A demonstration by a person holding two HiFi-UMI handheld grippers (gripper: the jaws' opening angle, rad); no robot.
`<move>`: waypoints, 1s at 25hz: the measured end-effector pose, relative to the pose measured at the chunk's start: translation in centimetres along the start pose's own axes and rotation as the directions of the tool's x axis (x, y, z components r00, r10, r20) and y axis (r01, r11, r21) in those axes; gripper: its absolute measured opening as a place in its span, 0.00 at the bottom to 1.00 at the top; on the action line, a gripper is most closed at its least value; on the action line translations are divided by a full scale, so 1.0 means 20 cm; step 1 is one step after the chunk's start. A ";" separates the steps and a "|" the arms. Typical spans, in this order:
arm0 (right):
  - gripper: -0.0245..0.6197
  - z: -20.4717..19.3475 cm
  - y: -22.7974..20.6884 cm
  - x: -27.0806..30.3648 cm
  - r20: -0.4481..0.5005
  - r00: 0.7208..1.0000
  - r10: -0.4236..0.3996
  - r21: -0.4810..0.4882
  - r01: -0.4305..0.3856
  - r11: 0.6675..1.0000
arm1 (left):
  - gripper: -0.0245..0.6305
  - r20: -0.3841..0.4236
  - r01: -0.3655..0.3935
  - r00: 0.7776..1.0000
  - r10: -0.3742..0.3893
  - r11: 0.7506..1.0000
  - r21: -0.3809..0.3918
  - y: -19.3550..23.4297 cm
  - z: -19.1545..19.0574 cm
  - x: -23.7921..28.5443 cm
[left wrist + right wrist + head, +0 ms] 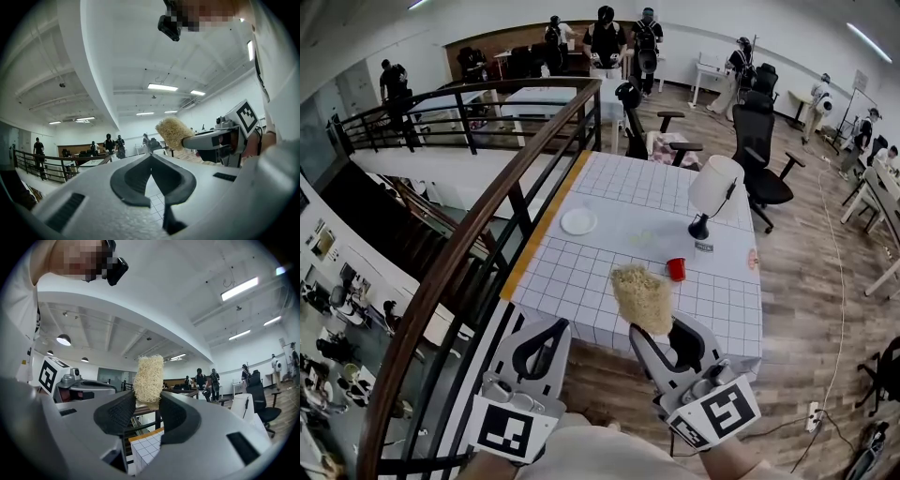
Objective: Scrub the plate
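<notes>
1. The left gripper (pixel 547 330) has its jaws closed tip to tip with nothing between them. It sits level, before the table's near edge.
2. The right gripper (pixel 652 332) clamps the near end of a straw-coloured scrubber (pixel 642 298). The scrubber's long axis carries on the gripper's line, pointing away from the person, over the near edge of the table (pixel 581 281).
3. A red cup (pixel 676 269) stands just right of the scrubber's far end.
4. Bare gridded tabletop lies open between the scrubber and the plate.
5. The white plate (pixel 578 221) lies flat, ahead and left of both grippers and well apart from their jaws. It is near the table's yellow left edge, beside the railing (pixel 487 216).
6. A white lamp (pixel 712 192) stands farther right.
</notes>
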State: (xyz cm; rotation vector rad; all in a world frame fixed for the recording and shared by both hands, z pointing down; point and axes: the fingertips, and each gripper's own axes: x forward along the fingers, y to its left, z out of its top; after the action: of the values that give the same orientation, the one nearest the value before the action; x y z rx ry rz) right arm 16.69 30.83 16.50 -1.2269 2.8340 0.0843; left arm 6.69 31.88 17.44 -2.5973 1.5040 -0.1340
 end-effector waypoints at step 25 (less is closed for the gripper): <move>0.29 -0.09 -0.10 0.33 -0.048 0.998 0.043 -0.053 -0.046 0.998 | 0.06 -0.006 -0.031 1.000 0.031 0.999 -0.031 0.27 -0.14 0.17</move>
State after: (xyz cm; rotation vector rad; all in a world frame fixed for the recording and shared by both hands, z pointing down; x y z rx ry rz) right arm 13.65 24.55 17.68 -1.1911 2.9182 0.1373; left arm 3.37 25.96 19.34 -2.5982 1.5600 -0.1160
